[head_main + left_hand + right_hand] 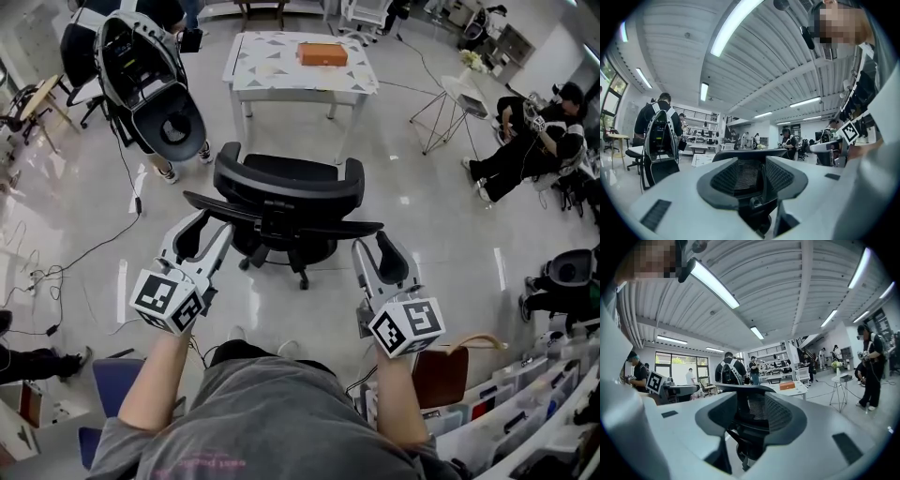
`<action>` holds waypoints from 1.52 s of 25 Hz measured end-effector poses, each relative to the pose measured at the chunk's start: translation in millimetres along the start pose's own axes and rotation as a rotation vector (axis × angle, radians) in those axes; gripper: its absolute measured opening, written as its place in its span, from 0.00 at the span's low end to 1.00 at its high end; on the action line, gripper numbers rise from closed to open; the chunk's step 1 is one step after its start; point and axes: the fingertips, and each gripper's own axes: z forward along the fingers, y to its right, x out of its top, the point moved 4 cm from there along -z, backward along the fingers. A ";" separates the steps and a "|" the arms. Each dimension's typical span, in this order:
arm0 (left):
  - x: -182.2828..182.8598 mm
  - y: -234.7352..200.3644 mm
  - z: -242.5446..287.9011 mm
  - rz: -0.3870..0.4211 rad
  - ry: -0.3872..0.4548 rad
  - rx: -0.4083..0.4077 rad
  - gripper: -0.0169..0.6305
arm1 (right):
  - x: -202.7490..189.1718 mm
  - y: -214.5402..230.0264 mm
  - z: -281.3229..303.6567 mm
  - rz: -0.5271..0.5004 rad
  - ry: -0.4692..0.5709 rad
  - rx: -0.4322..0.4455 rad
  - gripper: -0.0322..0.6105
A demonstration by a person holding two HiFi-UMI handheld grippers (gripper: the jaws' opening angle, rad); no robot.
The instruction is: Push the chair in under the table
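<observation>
Evidently lining up behind the office chair (286, 178), well short of the bench (272, 58) and not yet pushed in. Holding nothing: jaws of left gripper (208, 227) and right gripper (375, 244) spread wide, near the backrest (281, 214) ends. Next, calls for bracing against it and shoving straight ahead.

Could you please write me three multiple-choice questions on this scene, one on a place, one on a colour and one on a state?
1. Where is the box?
A. on the table
B. on a stool
C. on a shelf

2. What colour is the chair?
A. white
B. red
C. black

3. How does the chair stand?
A. tucked under the table
B. upright, apart from the table
C. tipped on its side

Answers:
1 A, the box lies on the table.
2 C, its seat and back are black.
3 B, bare floor shows between the chair and the table.
</observation>
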 end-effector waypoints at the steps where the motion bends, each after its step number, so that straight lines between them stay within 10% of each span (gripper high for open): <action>1: -0.6 1.5 1.4 0.005 -0.001 0.007 0.30 | -0.8 2.6 0.1 -0.003 -0.002 0.003 0.31; 27: -46.9 -75.0 75.7 0.001 -0.104 0.055 0.32 | -48.1 55.0 88.9 -0.036 -0.155 -0.025 0.33; 38: -66.4 -111.4 117.0 0.125 -0.243 -0.004 0.38 | -62.8 74.4 136.4 -0.062 -0.211 -0.076 0.37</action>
